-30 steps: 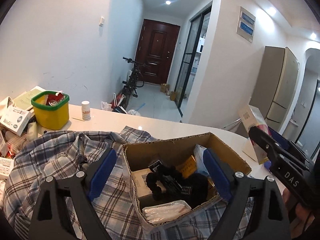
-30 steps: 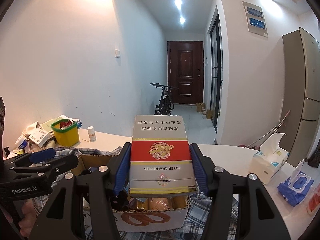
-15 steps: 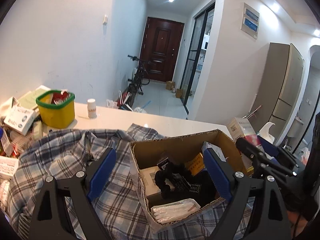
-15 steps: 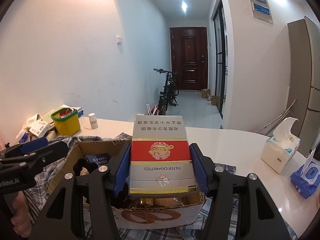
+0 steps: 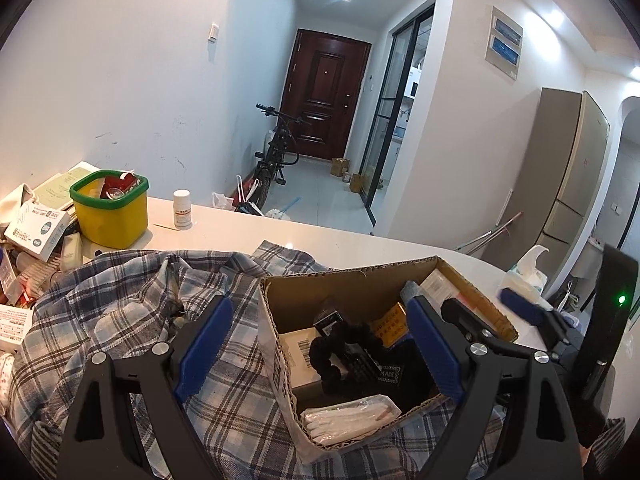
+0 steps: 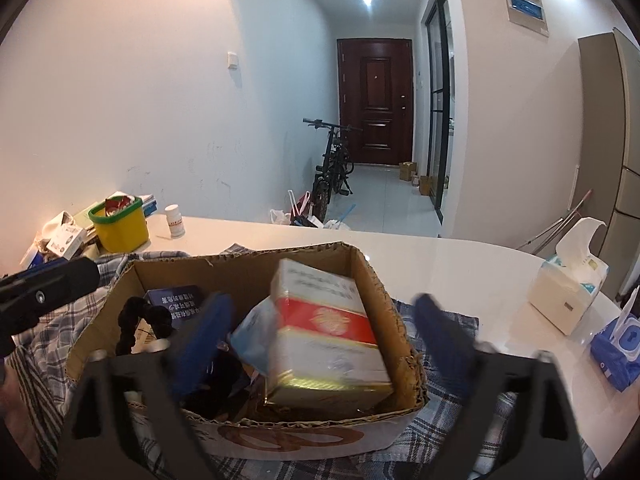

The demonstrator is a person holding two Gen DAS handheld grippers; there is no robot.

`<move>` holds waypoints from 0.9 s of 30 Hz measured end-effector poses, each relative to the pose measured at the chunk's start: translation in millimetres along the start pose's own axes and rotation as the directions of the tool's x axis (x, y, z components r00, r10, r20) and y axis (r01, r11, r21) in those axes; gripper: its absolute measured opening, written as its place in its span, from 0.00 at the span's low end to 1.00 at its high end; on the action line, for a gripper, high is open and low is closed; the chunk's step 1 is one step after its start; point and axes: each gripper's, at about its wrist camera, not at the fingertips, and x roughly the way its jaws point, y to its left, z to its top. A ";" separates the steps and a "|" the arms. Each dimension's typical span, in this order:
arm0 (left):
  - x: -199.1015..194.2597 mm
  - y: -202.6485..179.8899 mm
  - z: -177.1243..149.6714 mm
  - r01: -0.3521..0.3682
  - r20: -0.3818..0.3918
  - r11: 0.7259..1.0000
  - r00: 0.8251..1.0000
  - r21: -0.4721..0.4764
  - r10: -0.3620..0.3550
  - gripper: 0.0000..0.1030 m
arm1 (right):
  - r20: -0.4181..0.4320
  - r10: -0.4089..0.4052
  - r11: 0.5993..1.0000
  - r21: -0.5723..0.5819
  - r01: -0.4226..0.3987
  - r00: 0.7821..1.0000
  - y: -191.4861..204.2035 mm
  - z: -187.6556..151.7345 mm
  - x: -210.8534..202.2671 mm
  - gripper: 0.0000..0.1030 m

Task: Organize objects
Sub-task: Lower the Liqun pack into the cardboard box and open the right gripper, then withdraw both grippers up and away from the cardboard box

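A cardboard box [image 6: 372,276] sits on a plaid cloth [image 5: 120,320] on the white table. A silver, red and gold cigarette carton [image 6: 324,328] lies tilted inside the box at its right side. My right gripper [image 6: 320,332] is open above the box, its blue pads spread wide and blurred. My left gripper [image 5: 316,344] is open and empty, hovering over the box's left edge [image 5: 268,304]. The box also holds a black scrunchie [image 5: 332,356], a white packet [image 5: 352,420], a yellow pack and other small boxes.
A yellow bin with green rim [image 5: 110,212] and a white pill bottle [image 5: 183,210] stand at the back left beside a pile of boxes. A tissue box [image 6: 572,284] and a blue wipes pack [image 6: 618,344] are at the right. The right gripper also shows in the left wrist view [image 5: 520,312].
My right gripper has opened and let go of the cigarette carton, which has dropped into the box. My left gripper has stayed open over the box.
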 end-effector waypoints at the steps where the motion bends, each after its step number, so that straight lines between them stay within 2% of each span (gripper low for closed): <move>1: -1.0 -1.7 -0.5 0.000 0.004 1.000 1.000 0.006 0.000 0.88 | 0.015 -0.002 1.000 0.008 0.002 1.000 -0.1 0.4 -2.9 0.97; 8: -19.0 -7.5 1.1 -0.013 0.090 0.999 0.996 0.037 0.009 0.88 | 0.055 -0.023 1.000 0.012 0.022 0.998 -1.6 7.4 -18.6 0.99; 17: -34.7 -9.3 6.2 -0.019 0.151 0.999 0.988 0.041 0.013 0.88 | 0.104 -0.027 0.996 0.088 0.018 0.994 -14.8 20.6 -36.6 0.99; 19: -44.0 -13.1 10.1 -0.036 0.167 0.997 0.986 0.067 0.025 0.88 | 0.114 -0.013 0.992 0.123 -0.001 0.993 -18.5 26.1 -42.7 0.99; 21: -58.7 -18.9 15.5 -0.078 0.206 0.992 0.977 0.102 0.056 0.88 | 0.139 -0.009 0.990 0.144 -0.012 0.990 -19.7 31.5 -52.5 0.99; 25: -96.5 -29.3 28.1 -0.072 0.293 0.988 0.956 0.133 0.030 0.88 | 0.198 -0.043 0.993 0.120 0.019 0.979 -13.3 44.1 -80.7 0.99; 26: -105.7 -31.9 30.7 -0.055 0.305 0.989 0.952 0.134 0.012 0.90 | 0.208 -0.061 0.993 0.113 0.038 0.976 -11.3 48.0 -89.4 0.99; 27: -112.6 -33.2 32.6 -0.044 0.315 0.990 0.949 0.131 0.000 0.97 | 0.218 -0.075 0.993 0.108 0.052 0.973 -8.9 51.9 -98.1 0.99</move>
